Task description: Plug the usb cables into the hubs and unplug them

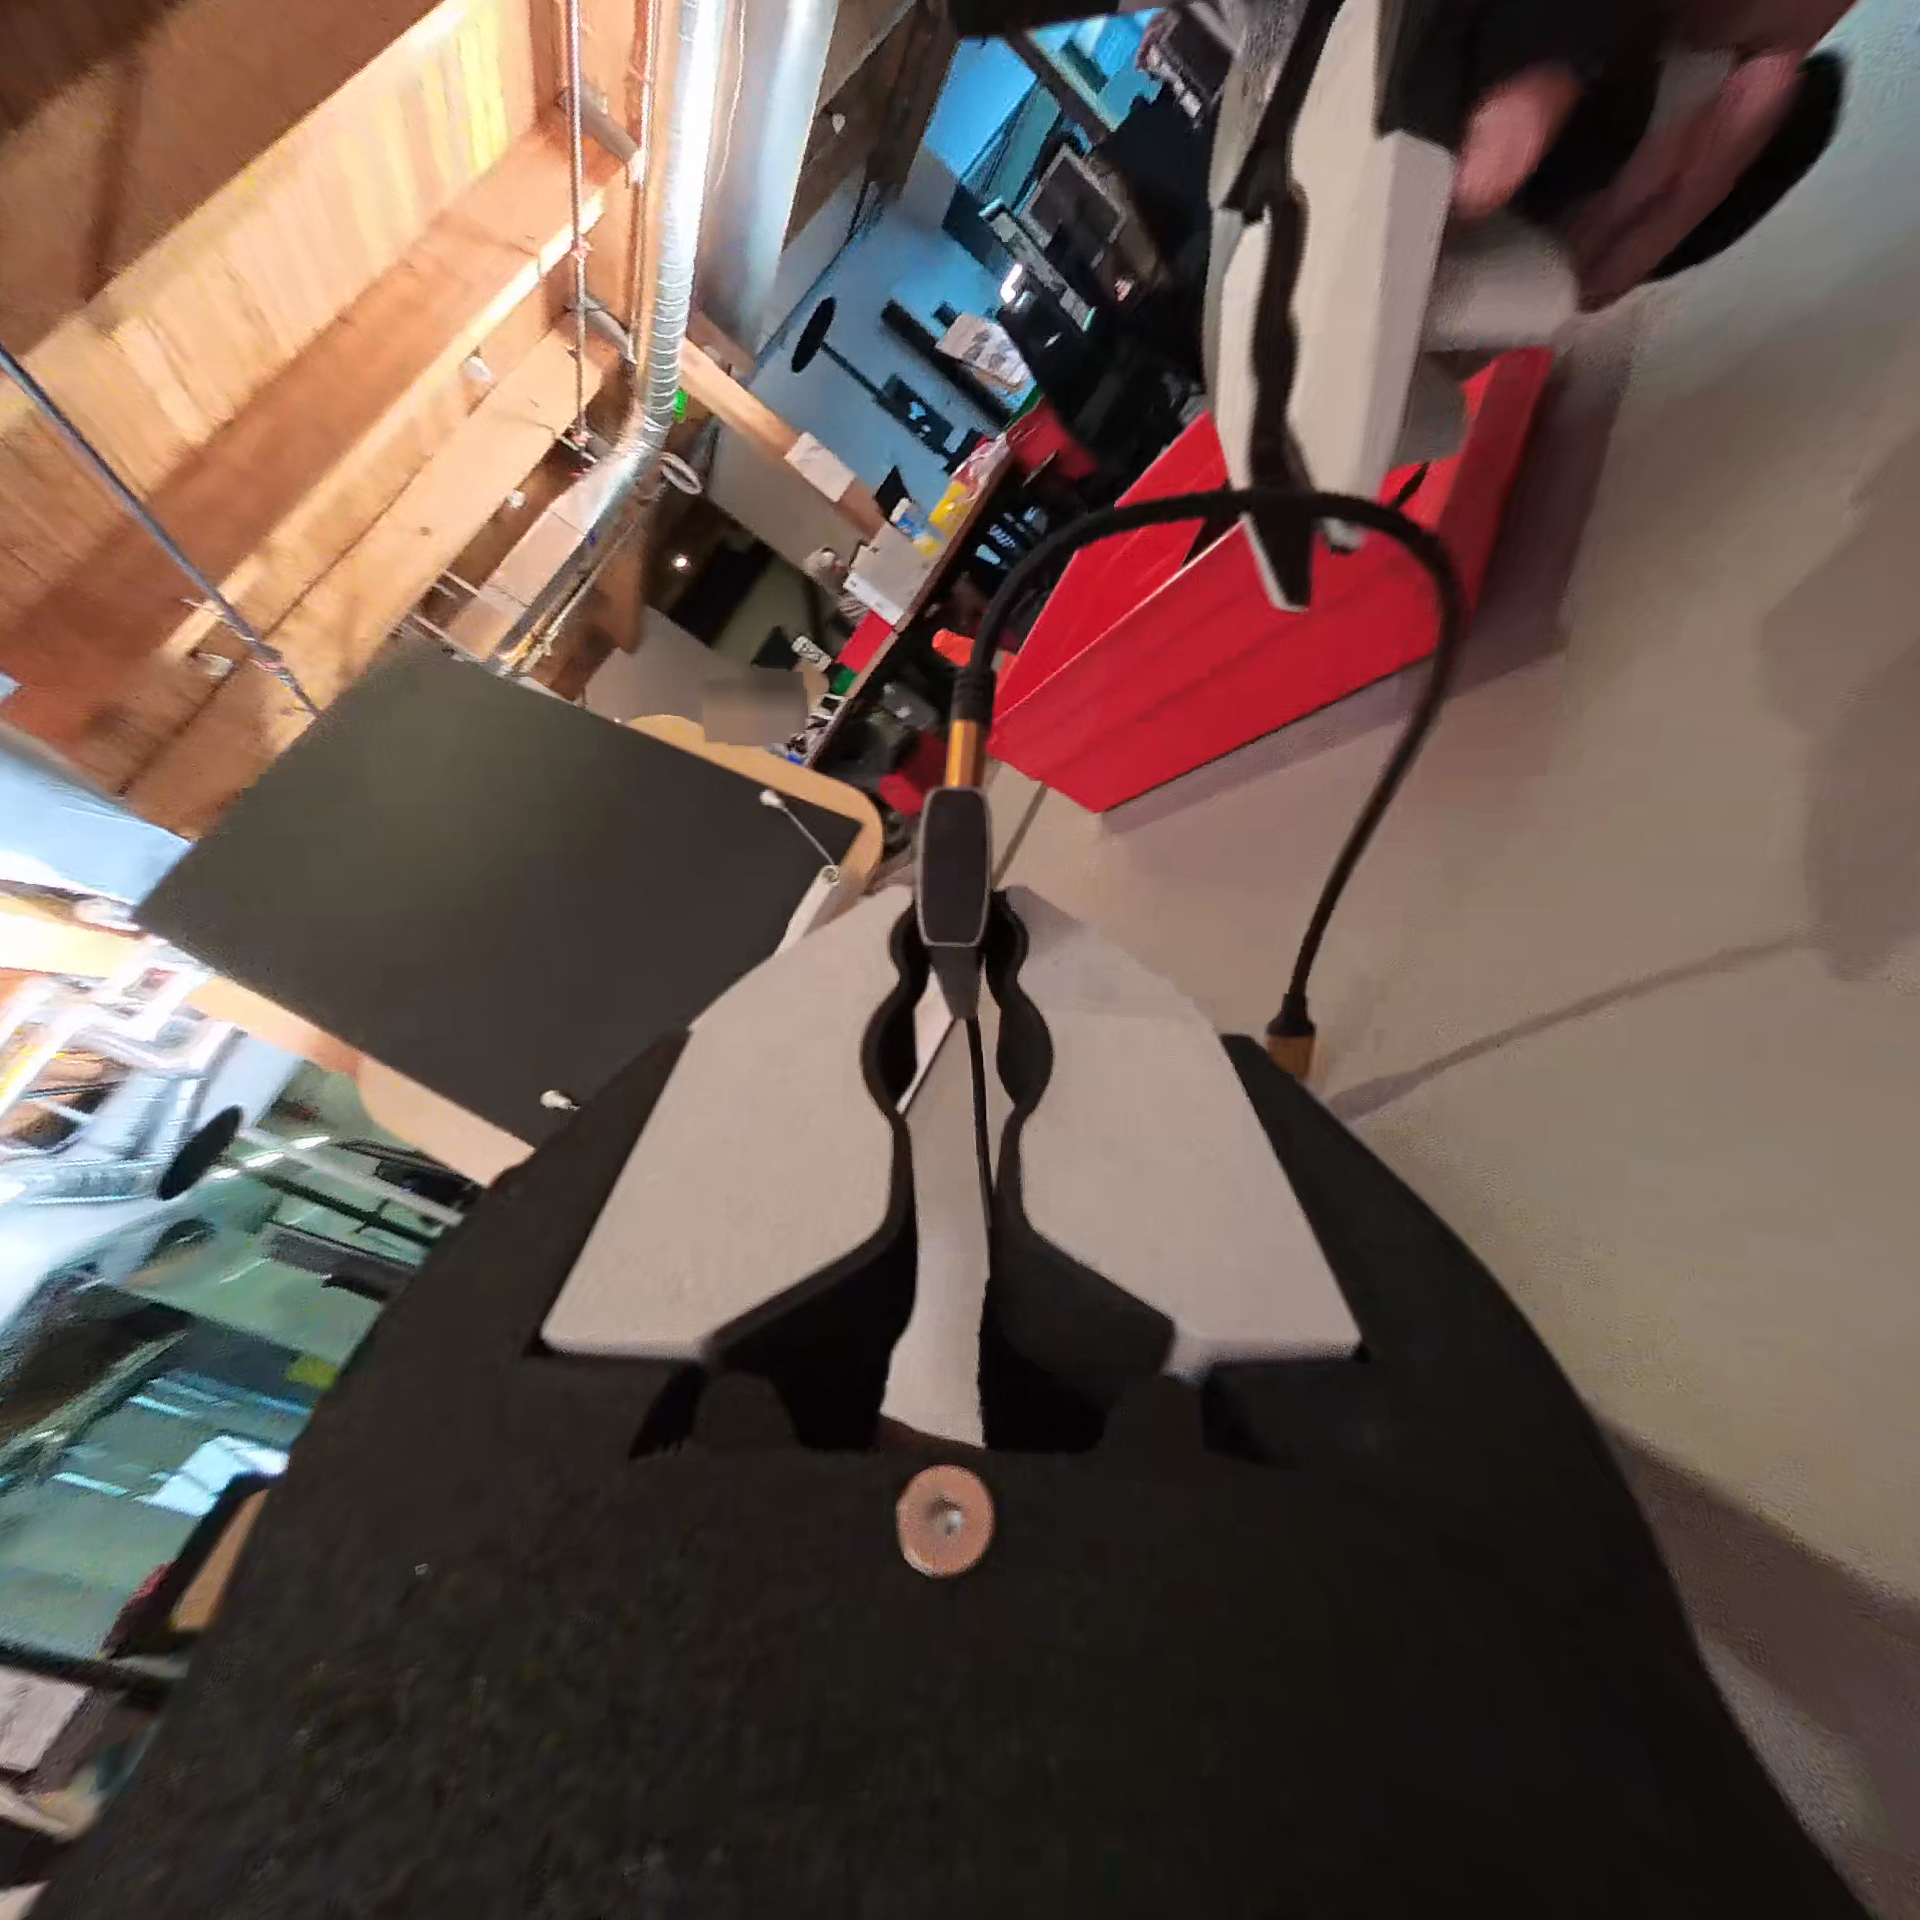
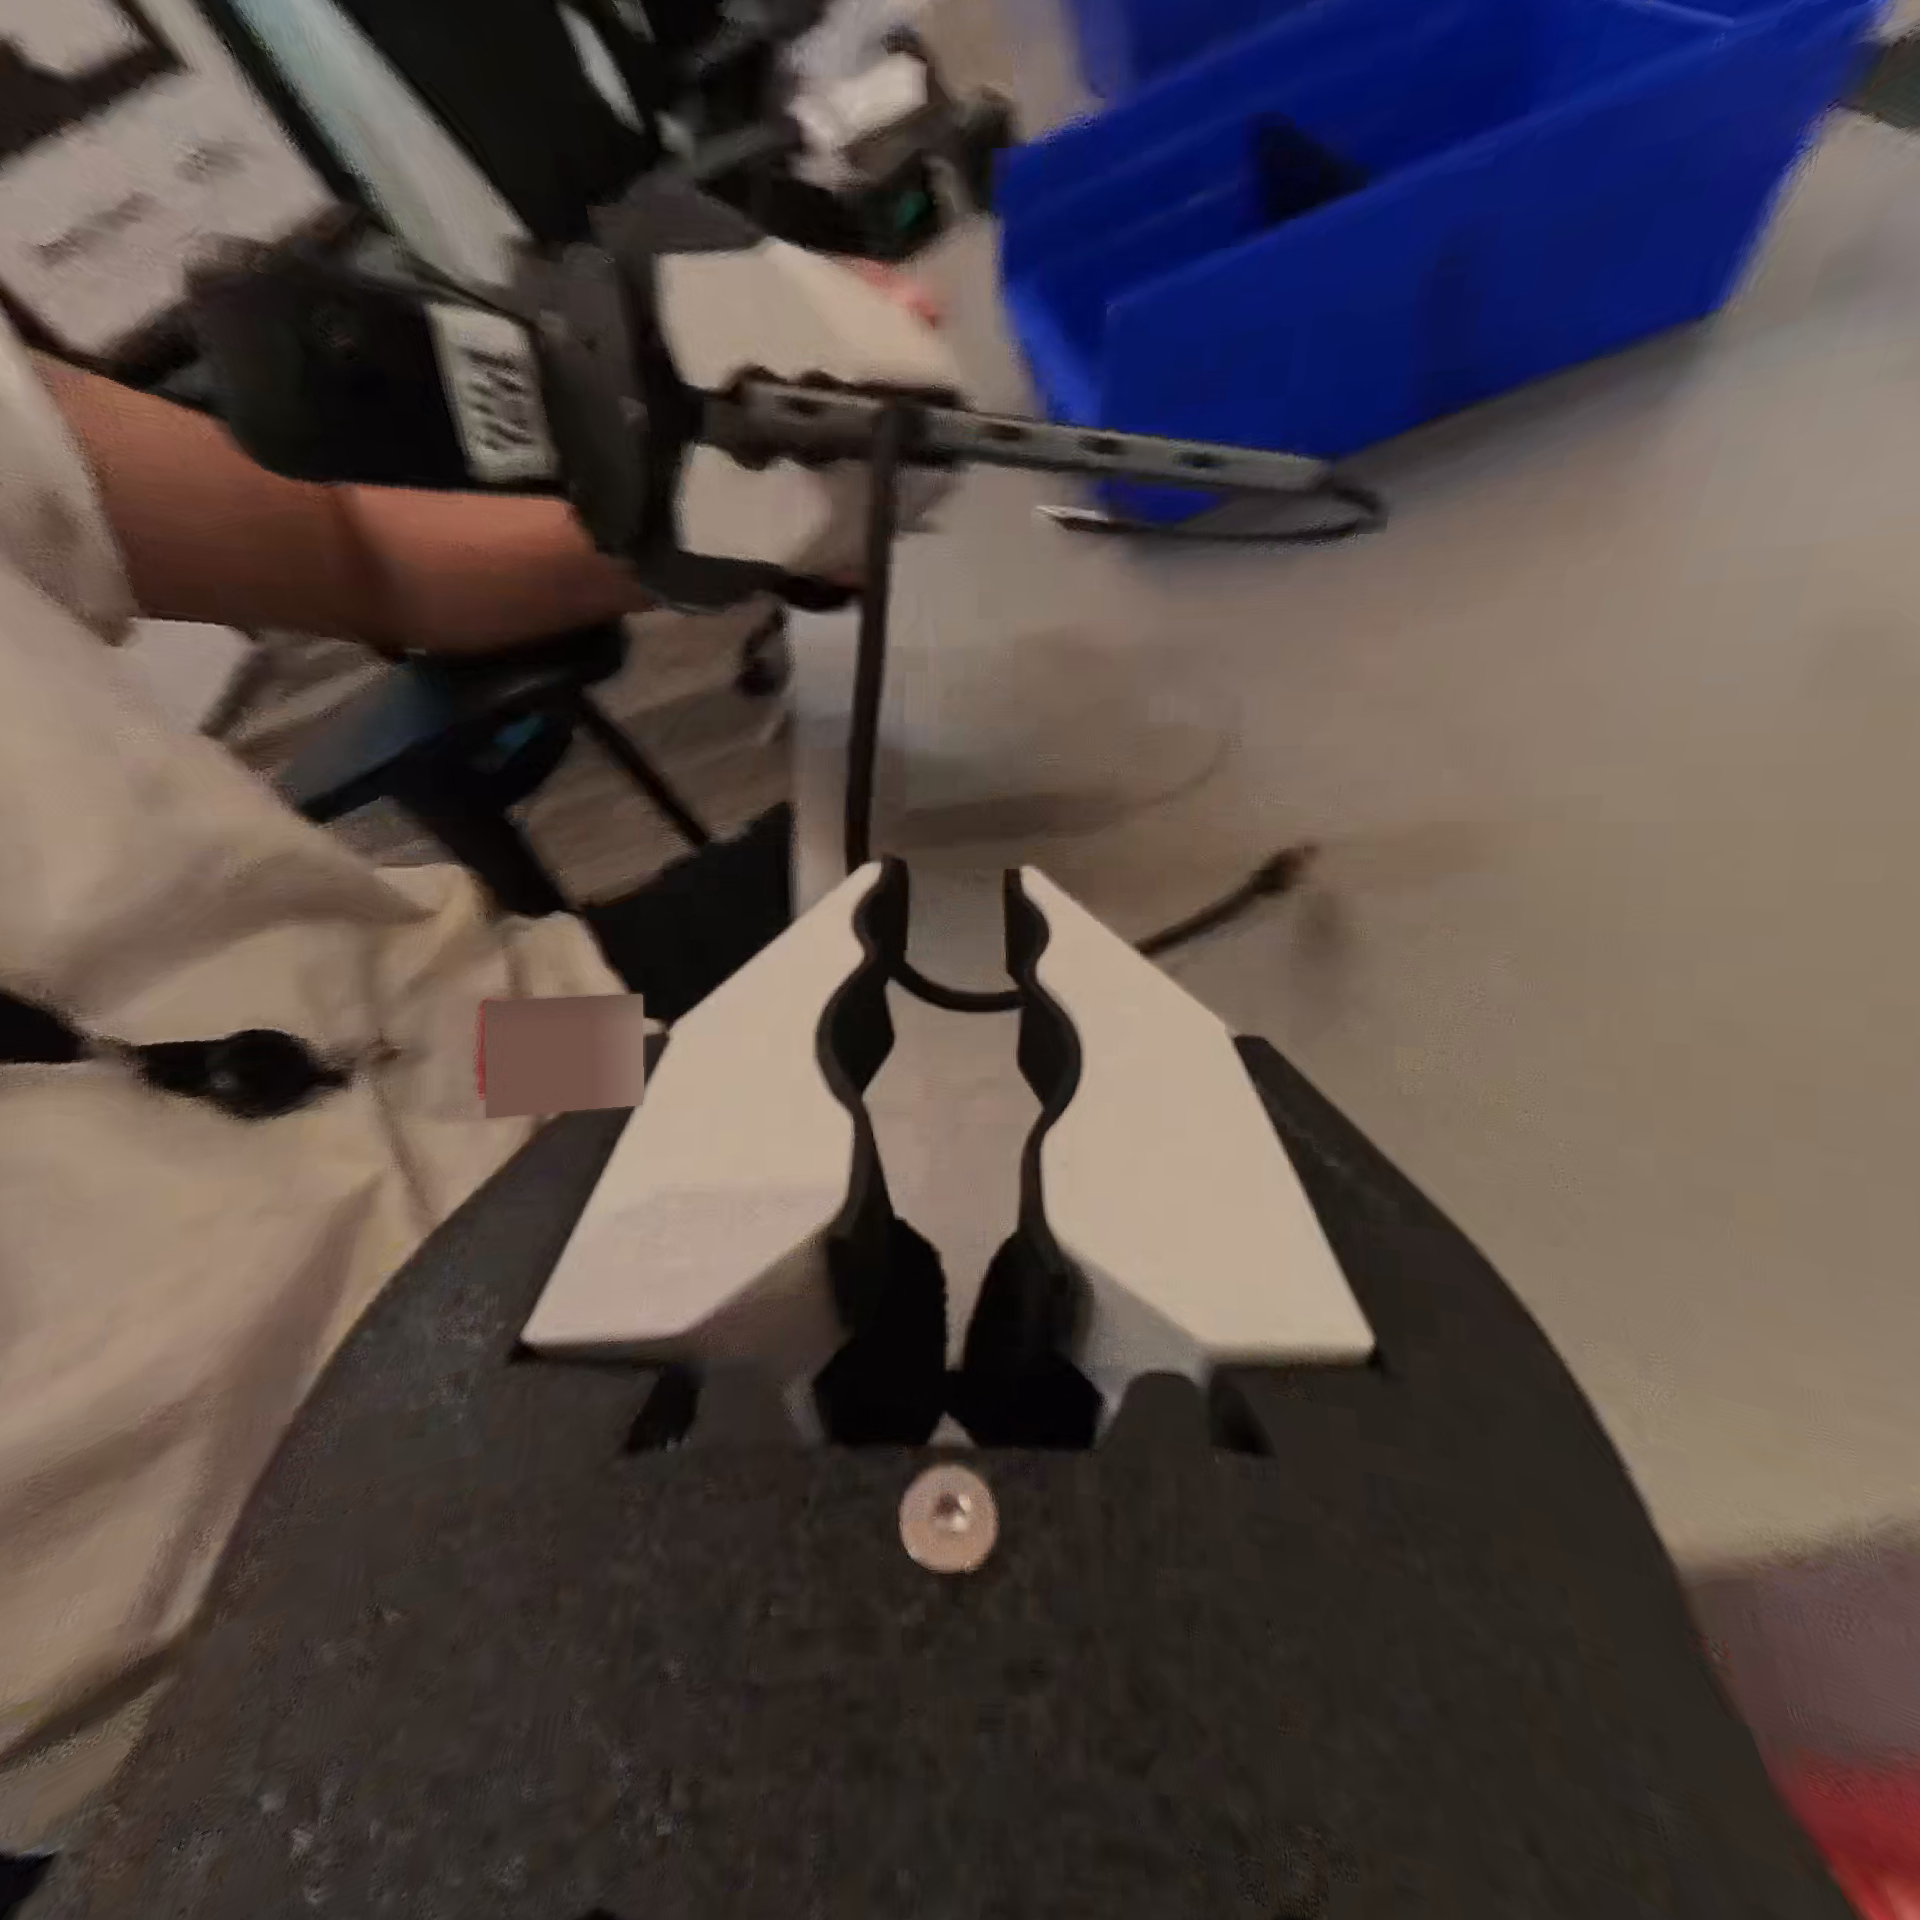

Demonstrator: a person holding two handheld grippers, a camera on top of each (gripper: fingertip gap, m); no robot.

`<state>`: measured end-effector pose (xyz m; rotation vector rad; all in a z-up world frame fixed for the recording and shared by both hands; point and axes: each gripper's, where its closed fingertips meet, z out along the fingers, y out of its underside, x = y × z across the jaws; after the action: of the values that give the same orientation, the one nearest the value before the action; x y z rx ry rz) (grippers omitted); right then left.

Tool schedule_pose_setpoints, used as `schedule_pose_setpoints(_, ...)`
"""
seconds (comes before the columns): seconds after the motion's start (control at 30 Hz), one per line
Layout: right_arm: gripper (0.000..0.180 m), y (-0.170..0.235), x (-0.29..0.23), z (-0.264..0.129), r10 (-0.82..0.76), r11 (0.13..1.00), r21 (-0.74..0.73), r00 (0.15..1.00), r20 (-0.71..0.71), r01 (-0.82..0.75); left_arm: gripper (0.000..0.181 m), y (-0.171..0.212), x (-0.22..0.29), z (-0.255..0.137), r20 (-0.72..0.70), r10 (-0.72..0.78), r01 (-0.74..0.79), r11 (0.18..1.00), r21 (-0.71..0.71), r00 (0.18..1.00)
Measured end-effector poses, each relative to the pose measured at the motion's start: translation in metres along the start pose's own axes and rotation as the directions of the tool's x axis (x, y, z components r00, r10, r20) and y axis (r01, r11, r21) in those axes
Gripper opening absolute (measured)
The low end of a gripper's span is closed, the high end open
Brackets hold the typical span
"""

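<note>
Black hub (image 1: 951, 883) sits pinched in left tool (image 1: 954, 935); right tool (image 2: 956, 883) spread.

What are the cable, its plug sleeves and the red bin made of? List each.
Cable: black, matte, probably braided fabric or rubber jacket; it bends in a soft arch.
Plug sleeves: gold-coloured with a sheen, probably metal, perhaps anodised.
Red bin: uniform glossy red, looks like moulded plastic.

I am in a workshop or lab. Bare wooden joists (image 1: 312, 343) and a silver duct (image 1: 665, 270) run overhead on my left. Far off, cluttered benches (image 1: 914, 540) stand against a blue wall (image 1: 831, 343). Near me, red bins (image 1: 1247, 623) and a blue bin (image 2: 1403, 229) sit on a grey table (image 2: 1507, 831).
</note>
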<state>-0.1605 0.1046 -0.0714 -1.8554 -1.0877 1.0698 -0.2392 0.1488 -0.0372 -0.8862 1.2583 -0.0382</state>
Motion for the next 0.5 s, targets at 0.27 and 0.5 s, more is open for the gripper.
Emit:
schedule_pose_setpoints(0.27,0.030,-0.060,-0.002,0.037,0.125,0.854,0.496,0.988,0.094,-0.156,0.010,-0.002,0.014,0.010,0.060,0.072,-0.070,0.997,-0.031,0.996)
schedule_pose_setpoints(0.5,0.022,-0.045,0.002,0.047,0.056,0.922,0.386,0.998,-0.040,-0.037,0.010,0.001,0.027,0.015,0.026,0.054,-0.052,0.997,-0.048,0.998)
